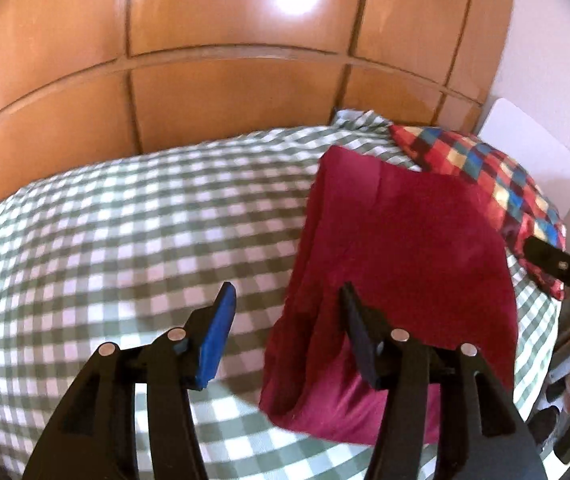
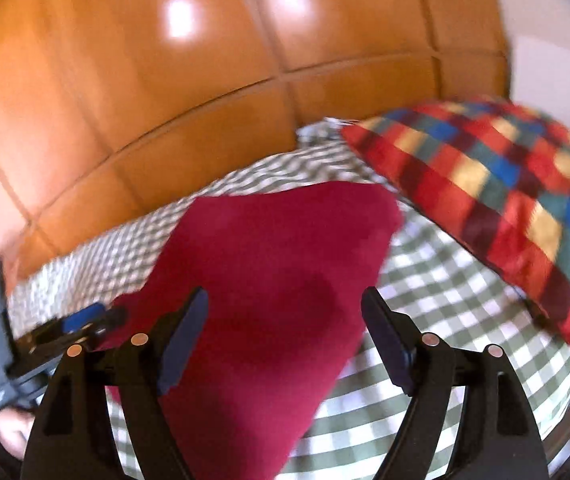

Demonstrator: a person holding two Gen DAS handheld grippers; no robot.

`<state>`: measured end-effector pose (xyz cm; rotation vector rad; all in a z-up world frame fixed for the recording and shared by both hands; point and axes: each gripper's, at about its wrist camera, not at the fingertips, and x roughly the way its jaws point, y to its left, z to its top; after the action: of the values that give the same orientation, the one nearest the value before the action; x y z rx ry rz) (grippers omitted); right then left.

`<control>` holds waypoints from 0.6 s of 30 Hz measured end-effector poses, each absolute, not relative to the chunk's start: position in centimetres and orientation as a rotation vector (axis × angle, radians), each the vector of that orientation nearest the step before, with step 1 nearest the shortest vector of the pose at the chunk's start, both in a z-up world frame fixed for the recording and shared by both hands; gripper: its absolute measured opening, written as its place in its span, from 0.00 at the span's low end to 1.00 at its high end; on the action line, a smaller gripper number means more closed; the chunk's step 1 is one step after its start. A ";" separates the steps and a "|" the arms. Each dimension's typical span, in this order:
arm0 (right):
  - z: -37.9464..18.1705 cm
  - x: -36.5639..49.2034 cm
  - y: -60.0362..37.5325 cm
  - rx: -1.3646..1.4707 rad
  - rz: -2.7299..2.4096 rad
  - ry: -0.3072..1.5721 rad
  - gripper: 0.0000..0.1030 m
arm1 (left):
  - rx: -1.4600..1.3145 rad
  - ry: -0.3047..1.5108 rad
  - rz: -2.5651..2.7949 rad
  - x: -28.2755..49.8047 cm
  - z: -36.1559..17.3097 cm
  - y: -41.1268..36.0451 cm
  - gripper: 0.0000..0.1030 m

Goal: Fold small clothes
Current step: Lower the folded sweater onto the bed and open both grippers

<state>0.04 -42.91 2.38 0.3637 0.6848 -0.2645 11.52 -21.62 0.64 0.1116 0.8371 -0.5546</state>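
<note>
Lying on the checked bed (image 1: pixel 125 220), the red garment (image 1: pixel 397 248) runs lengthwise away from both sets of fingers. Left gripper (image 1: pixel 287 300) half open, empty, garment's edge under its right finger. Right gripper (image 2: pixel 285 304) wide open, empty, directly over the cloth, so nearer.

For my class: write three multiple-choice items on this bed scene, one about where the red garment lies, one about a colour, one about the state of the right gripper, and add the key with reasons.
1. The red garment lies
A. on the checked bedspread
B. on the wooden headboard
C. on a chair

2. The bedspread's checks are
A. blue and yellow
B. green and white
C. black and red

3. The right gripper is
A. shut on the garment
B. shut on the pillow
C. open

Key: A, the checked cloth shows around the garment; B, green and white squares show; C, its fingers stand apart above the garment, pressing nothing.
</note>
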 end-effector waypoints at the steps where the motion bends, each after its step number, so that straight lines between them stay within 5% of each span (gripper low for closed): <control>1: 1.8 0.7 -41.7 0.328 -0.246 0.717 0.70 | 0.142 0.855 -0.531 11.7 0.1 -21.9 0.56; 6: -2.2 3.5 -40.0 0.235 -0.310 0.832 0.70 | 0.197 0.886 -0.482 12.5 -1.4 -23.2 0.62; 15: -0.4 3.0 -38.8 0.240 -0.355 0.826 0.71 | 0.109 0.817 -0.462 10.0 1.7 -20.5 0.69; 18: 0.7 1.3 -38.0 0.283 -0.396 0.778 0.79 | 0.085 0.782 -0.441 8.4 2.9 -19.0 0.74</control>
<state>1.27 -37.95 0.69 0.2827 0.7781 -0.3956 8.41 -19.01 2.85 0.0847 0.7817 -0.4411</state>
